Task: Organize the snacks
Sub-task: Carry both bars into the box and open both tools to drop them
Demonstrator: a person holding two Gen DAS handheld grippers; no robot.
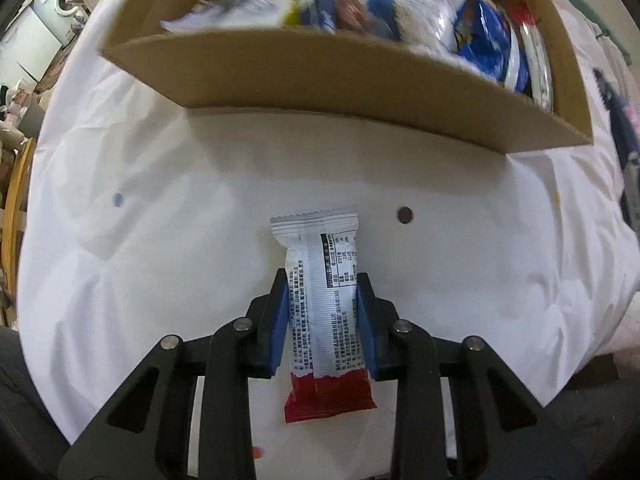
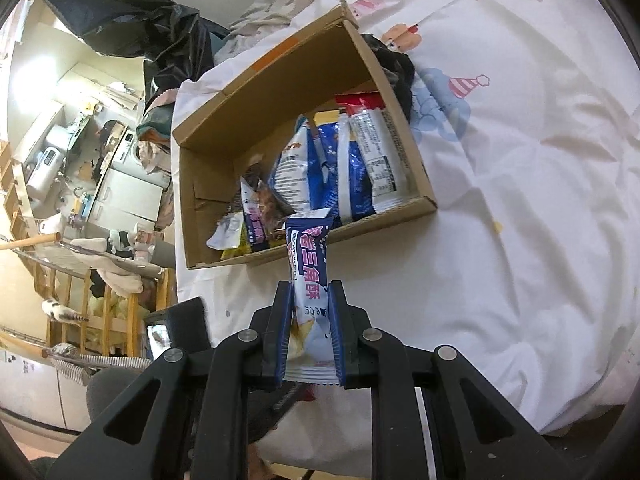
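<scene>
The left hand-held gripper (image 1: 322, 284) is closed on a white-and-red snack packet (image 1: 324, 312), its blue pads pressing the packet's two long edges near the middle; the printed back faces up and the red end points toward the camera. Whether the packet rests on the white sheet (image 1: 140, 280) or is lifted just clear of it cannot be told. The right hand-held gripper (image 2: 310, 296) likewise grips a blue-and-white snack packet (image 2: 309, 276) with pink lettering, held well above the sheet so that its far end overlaps the near wall of the cardboard box (image 2: 400, 96) in that view.

The box lies on the sheet straight ahead of both grippers, open at the top, with several packets already inside, mostly blue and white ones toward its right half; its far-left part looks bare.

The step in hand seems to be carrying both snacks to the box. The next move calls for lifting each packet over the near wall (image 1: 320, 76), lowering it into free space, probably on the left, and only then opening the jaws.
</scene>
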